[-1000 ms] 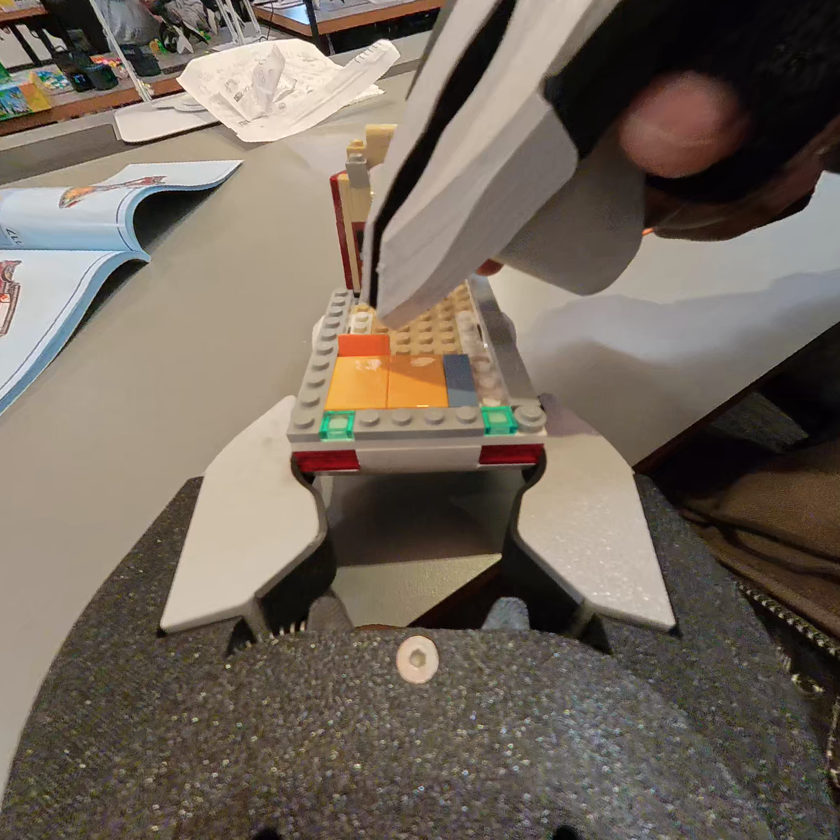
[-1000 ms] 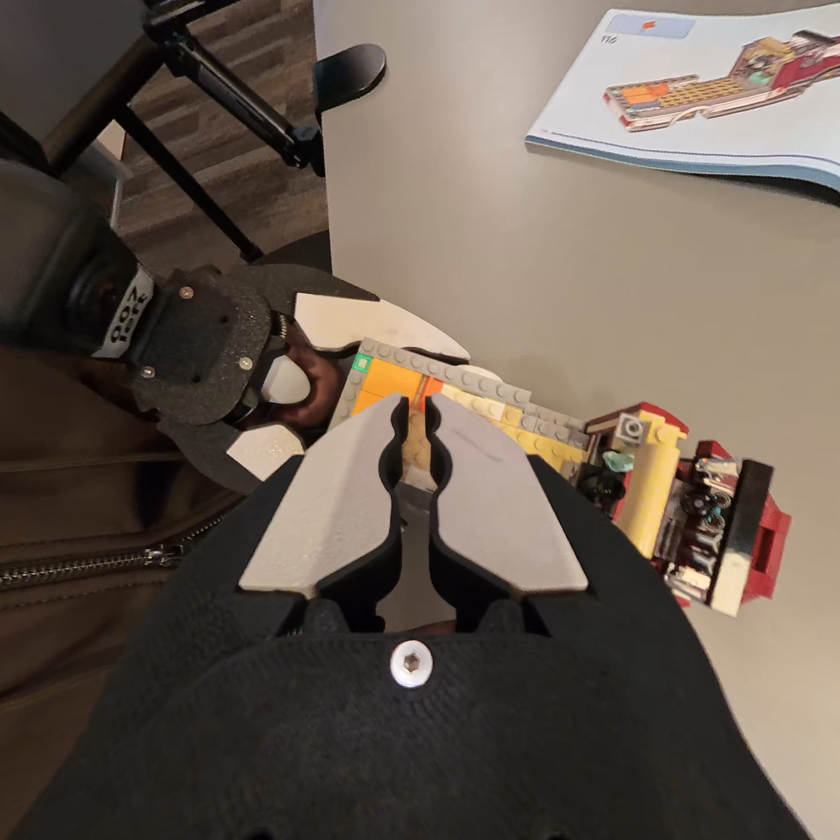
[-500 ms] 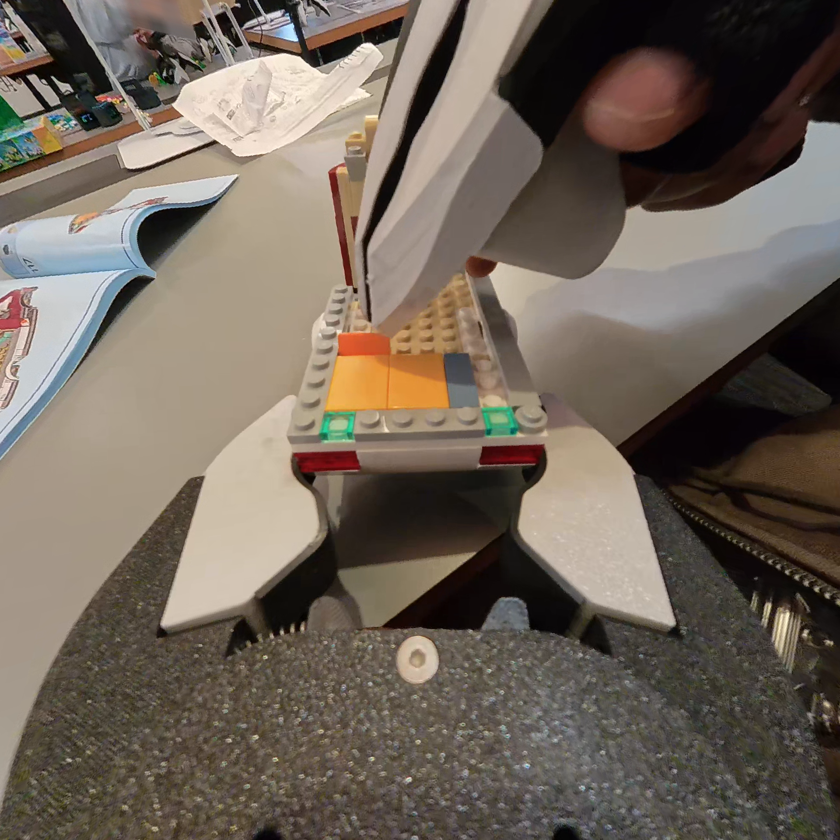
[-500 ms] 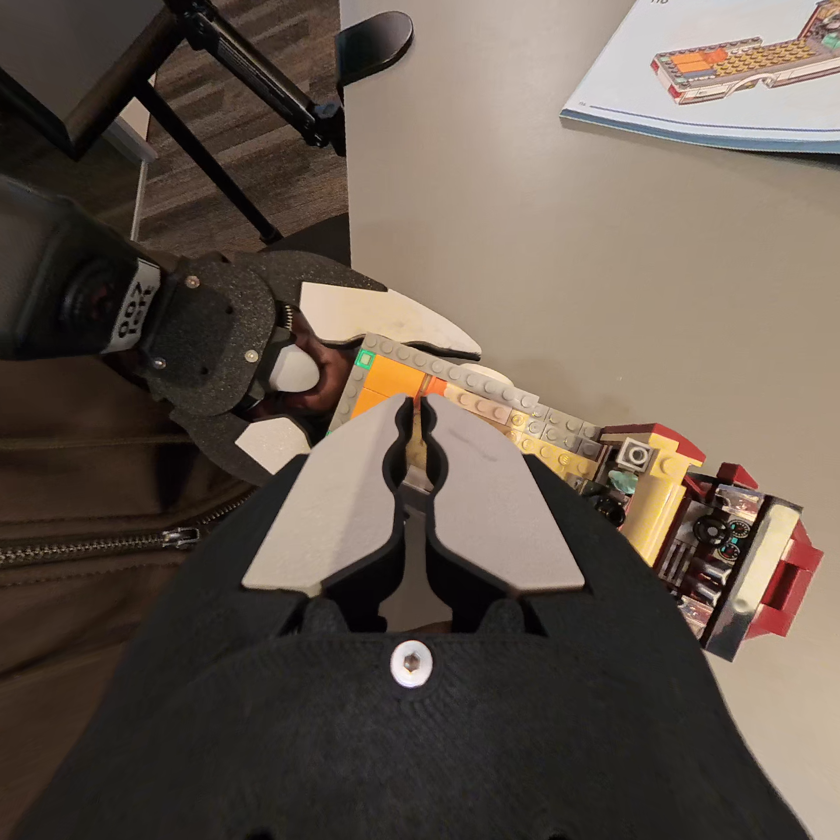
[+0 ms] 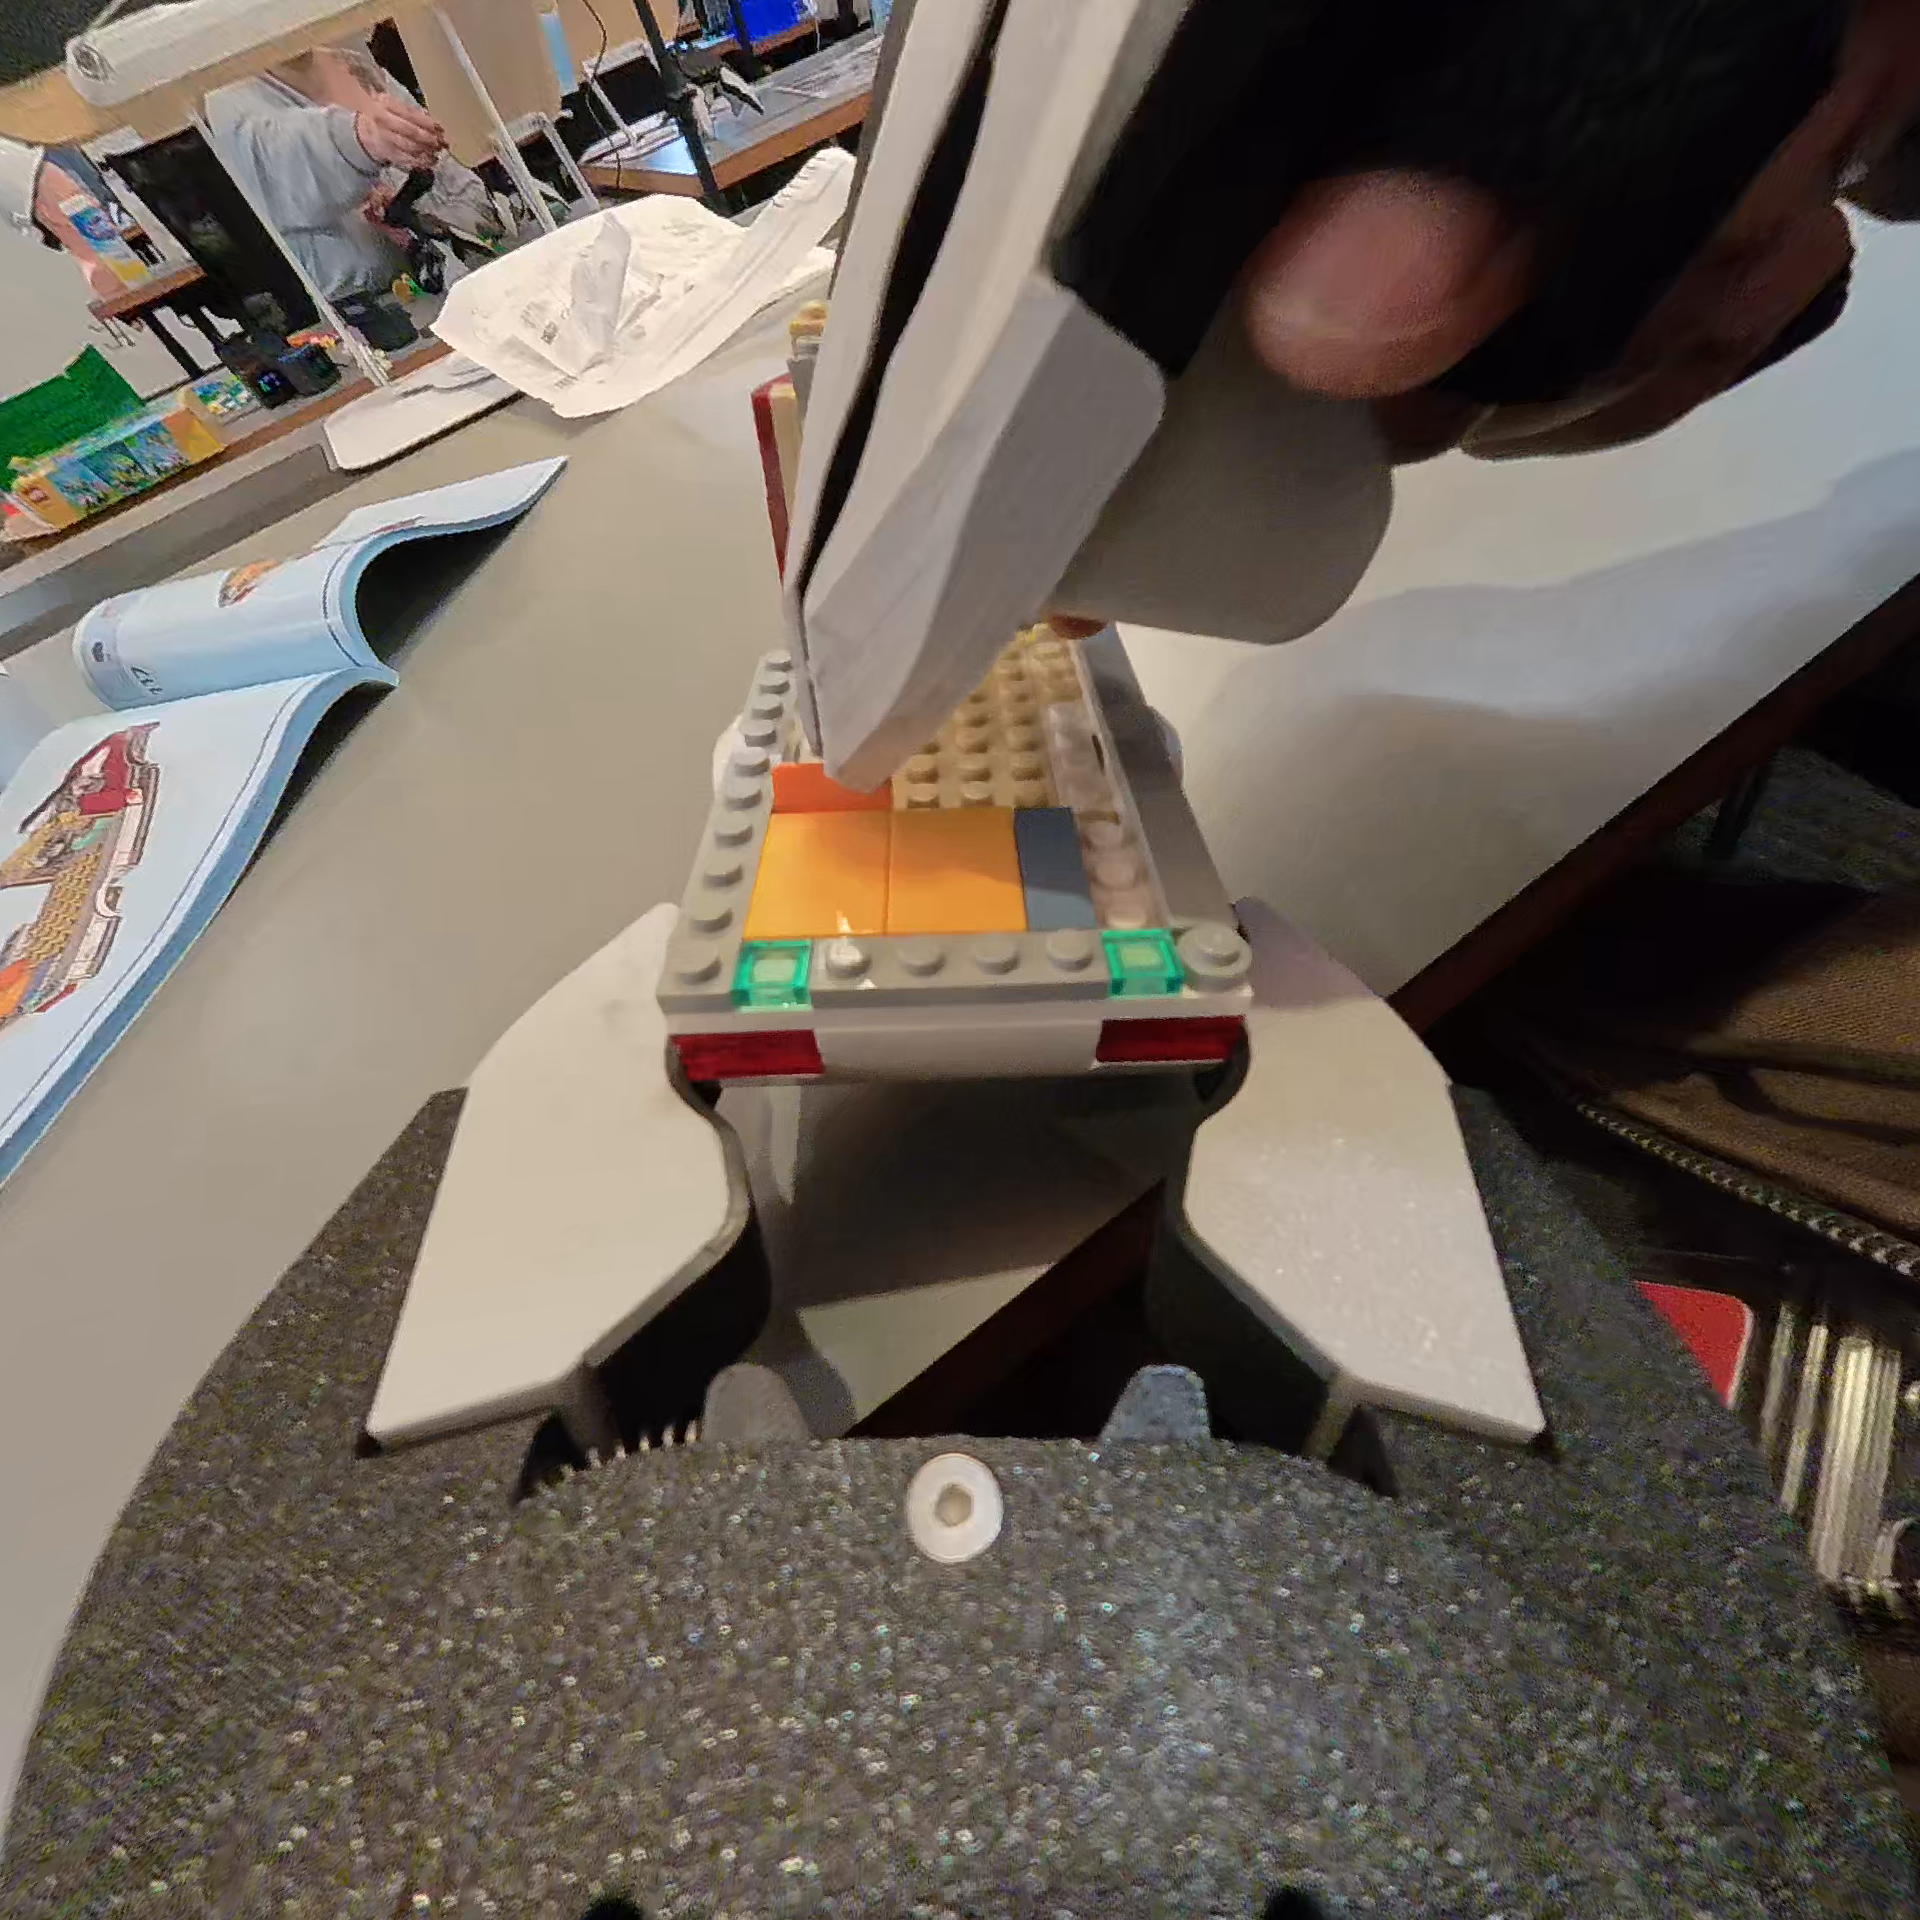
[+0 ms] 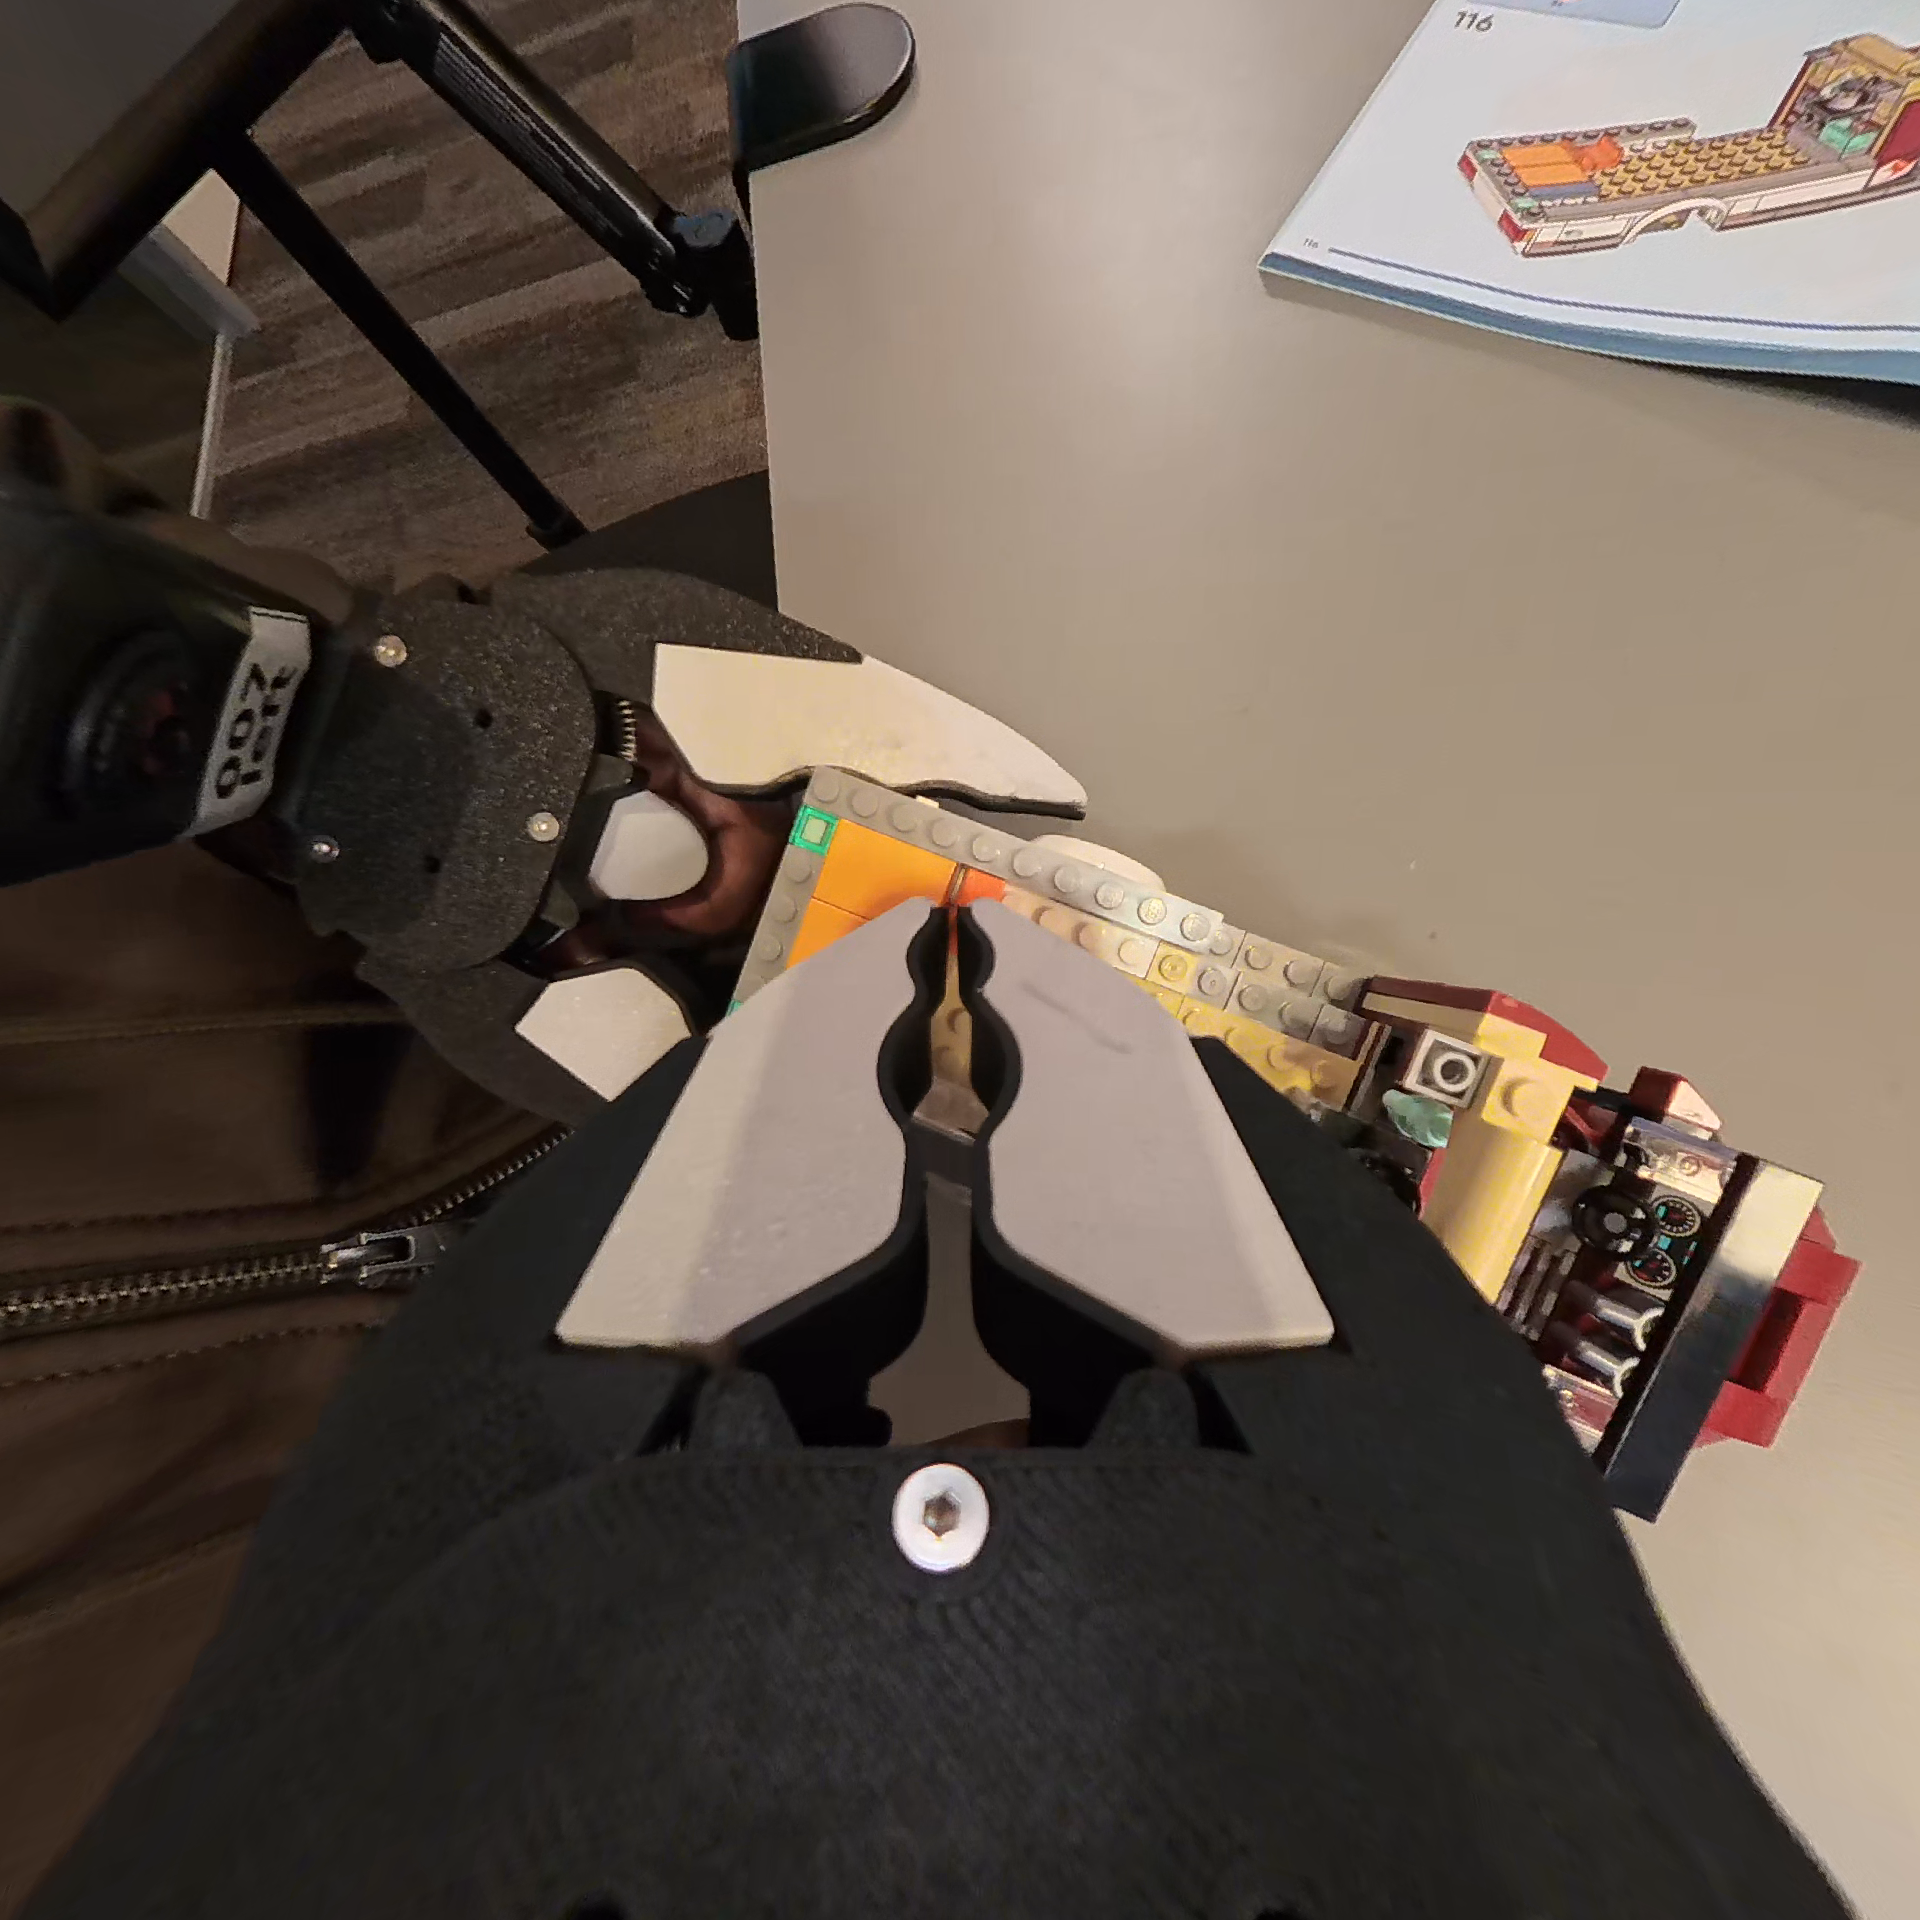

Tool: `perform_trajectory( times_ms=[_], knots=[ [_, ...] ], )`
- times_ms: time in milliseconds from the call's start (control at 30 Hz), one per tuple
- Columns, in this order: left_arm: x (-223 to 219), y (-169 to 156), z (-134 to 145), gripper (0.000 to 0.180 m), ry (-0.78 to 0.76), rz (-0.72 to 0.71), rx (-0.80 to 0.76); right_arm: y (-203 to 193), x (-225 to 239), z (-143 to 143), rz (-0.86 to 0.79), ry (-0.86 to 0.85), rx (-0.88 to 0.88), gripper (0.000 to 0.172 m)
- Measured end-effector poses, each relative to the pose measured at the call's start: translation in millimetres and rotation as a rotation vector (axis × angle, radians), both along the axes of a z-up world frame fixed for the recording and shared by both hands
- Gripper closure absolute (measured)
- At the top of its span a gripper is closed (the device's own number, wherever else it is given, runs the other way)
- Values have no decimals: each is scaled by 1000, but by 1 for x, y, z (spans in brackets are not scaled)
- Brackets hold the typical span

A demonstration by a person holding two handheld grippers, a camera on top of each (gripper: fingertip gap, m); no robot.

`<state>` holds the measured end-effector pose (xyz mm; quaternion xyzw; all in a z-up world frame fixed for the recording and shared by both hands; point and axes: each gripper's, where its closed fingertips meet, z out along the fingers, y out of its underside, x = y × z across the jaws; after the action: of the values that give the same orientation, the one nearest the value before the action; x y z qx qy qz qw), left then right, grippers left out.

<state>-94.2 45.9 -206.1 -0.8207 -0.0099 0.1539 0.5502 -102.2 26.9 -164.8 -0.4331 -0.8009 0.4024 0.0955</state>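
Gripping the rear end of the brick-built vehicle (image 5: 956, 935), the left gripper (image 5: 956, 1049) is clamping it at both sides, while the right gripper (image 6: 951, 909), fingers together, is touching its tips to an orange tile (image 5: 821, 792) beside the open instruction booklet (image 5: 187, 727) on the grey table (image 5: 416, 935).

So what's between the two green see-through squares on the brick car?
In the left wrist view, a row of grey studs runs between the two green squares, along the car's near edge. Nothing else sits there.
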Motion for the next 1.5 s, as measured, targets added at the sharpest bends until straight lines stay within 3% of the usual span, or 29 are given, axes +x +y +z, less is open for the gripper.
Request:
perform_trajectory(
  times_ms=[967,1500],
  knots=[
    [4,-2,3,88,84,-44,57,-7,6,1,-35,52,-124,171],
    [3,-2,2,89,61,-44,50,-8,5,-1,-52,81,-55,170]
  ],
)
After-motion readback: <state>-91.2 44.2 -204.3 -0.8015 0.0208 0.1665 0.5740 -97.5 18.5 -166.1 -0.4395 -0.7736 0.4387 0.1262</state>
